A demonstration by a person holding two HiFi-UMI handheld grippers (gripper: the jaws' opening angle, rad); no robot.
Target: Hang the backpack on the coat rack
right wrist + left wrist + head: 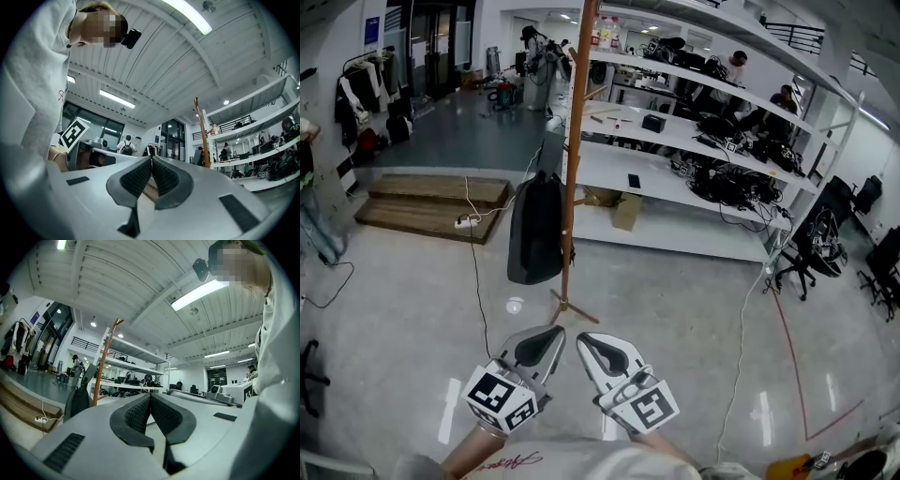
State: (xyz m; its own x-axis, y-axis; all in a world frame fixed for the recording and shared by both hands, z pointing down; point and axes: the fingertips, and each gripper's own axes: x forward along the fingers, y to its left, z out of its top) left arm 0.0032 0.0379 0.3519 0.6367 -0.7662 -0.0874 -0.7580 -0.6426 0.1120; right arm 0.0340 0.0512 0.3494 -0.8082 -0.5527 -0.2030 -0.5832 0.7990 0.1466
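Note:
A dark grey backpack point(534, 230) hangs on the tall wooden coat rack point(573, 141), which stands on the floor ahead of me. The left gripper view shows the same backpack point(78, 401) beside the rack pole point(104, 363). In the right gripper view only the rack pole point(202, 133) shows. My left gripper point(553, 337) and right gripper point(586, 343) are held side by side low in the head view, well short of the rack. Both are shut with nothing between their pads, which meet at the tips in each gripper view point(150, 398) point(151, 161).
Long white shelving point(694, 178) with cables and gear runs behind the rack. Wooden steps point(431, 206) and a power strip with a cord point(467, 222) lie at the left. Office chairs point(811, 248) stand at the right. People stand far off.

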